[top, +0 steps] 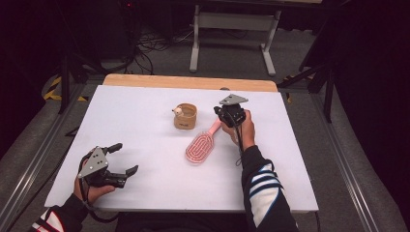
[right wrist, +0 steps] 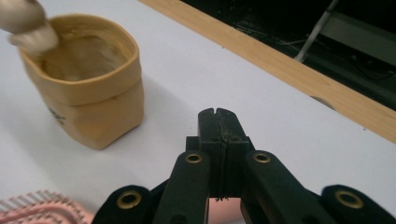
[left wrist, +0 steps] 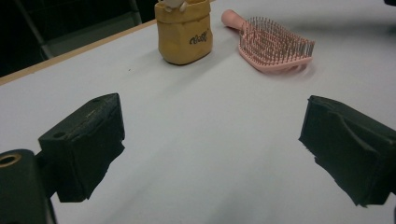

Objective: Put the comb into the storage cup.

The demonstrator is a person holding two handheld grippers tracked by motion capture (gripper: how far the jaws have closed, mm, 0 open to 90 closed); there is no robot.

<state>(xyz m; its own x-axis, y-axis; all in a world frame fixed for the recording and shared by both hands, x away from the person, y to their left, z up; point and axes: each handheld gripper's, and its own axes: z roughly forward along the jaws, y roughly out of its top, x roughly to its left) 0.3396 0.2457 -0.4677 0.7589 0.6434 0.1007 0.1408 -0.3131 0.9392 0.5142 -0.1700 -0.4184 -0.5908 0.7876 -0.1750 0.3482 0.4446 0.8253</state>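
A pink hairbrush (top: 199,147) lies bristles up near the middle of the white table (top: 135,106), its handle pointing toward my right gripper (top: 220,112). That gripper's jaws are pressed together with nothing between the pads (right wrist: 218,114); a bit of pink handle shows just under its linkage. A tan pouch (top: 185,117) stands upright to its left, open-topped (right wrist: 84,98), with a small white figure (right wrist: 28,25) on its rim. My left gripper (top: 126,158) rests low at the near left, jaws wide apart (left wrist: 210,154), far from the pouch (left wrist: 184,35) and brush (left wrist: 275,46).
The white top ends in a wooden strip (top: 188,81) at the far edge. Beyond it stand a white metal frame (top: 232,29) and cables on the floor. Dark stands flank both sides of the table.
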